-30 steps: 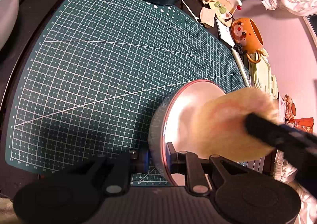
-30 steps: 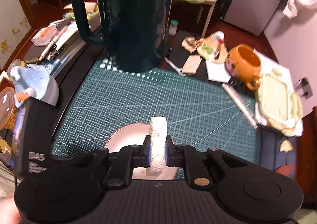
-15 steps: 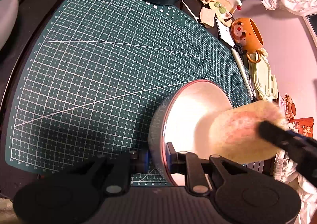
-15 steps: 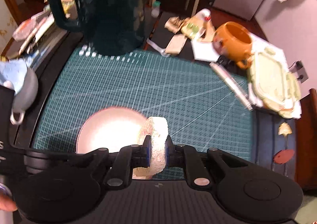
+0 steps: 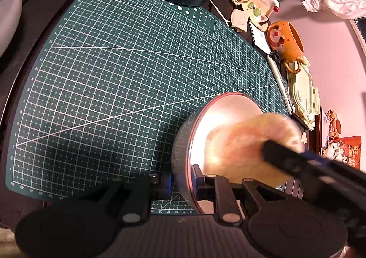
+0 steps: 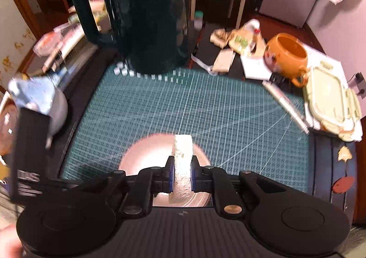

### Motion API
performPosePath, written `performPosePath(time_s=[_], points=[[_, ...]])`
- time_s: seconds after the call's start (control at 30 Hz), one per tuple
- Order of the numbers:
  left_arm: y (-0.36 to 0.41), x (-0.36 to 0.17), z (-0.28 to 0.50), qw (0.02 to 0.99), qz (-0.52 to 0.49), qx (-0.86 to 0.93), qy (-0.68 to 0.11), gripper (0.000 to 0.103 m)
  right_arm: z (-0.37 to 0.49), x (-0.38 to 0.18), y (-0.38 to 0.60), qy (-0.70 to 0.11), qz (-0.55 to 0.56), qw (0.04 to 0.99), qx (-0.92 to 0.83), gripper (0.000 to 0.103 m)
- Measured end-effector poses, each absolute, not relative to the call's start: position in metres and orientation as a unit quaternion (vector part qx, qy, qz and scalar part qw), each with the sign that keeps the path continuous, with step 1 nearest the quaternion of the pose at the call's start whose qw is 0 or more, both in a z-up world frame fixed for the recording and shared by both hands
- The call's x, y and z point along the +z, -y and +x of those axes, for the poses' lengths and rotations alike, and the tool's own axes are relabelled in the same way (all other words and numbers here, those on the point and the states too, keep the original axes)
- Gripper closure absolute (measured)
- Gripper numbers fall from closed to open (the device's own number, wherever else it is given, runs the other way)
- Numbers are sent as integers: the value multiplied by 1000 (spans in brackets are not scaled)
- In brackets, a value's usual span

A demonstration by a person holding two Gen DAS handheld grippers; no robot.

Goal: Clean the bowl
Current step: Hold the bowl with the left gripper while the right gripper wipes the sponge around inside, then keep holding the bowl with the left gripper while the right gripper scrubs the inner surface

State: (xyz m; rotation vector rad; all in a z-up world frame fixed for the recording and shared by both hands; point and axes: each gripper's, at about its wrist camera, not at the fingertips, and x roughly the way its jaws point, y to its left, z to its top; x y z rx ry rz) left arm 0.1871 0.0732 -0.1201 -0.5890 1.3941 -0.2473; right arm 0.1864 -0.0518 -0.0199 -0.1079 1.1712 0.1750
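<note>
The left gripper (image 5: 181,183) is clamped on the near rim of the metal bowl (image 5: 228,116), tilting it on edge over the green cutting mat (image 5: 119,70) at the worktop's near edge. The right gripper (image 6: 182,176) pinches a pale sponge (image 6: 182,166) (blurred) inside the bowl.

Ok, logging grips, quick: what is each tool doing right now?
Left tool: closed on the bowl rim.
Right tool: closed on the sponge.
</note>
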Motion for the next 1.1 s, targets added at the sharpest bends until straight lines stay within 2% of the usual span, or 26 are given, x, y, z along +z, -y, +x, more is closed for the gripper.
performPosePath(time_s=[0.2, 0.63, 0.97, 1.1], points=[[-71, -119, 187, 720, -266, -111, -631, 86, 185, -28, 55, -552, -99, 826, 55, 91], [-72, -119, 186, 721, -263, -107, -631, 86, 180, 30, 63, -514, -66, 850, 89, 91], [-73, -118, 187, 720, -268, -108, -632, 86, 187, -27, 43, -547, -91, 828, 85, 91], [-73, -118, 187, 720, -267, -108, -631, 86, 188, -30, 51, -544, -93, 831, 70, 91]])
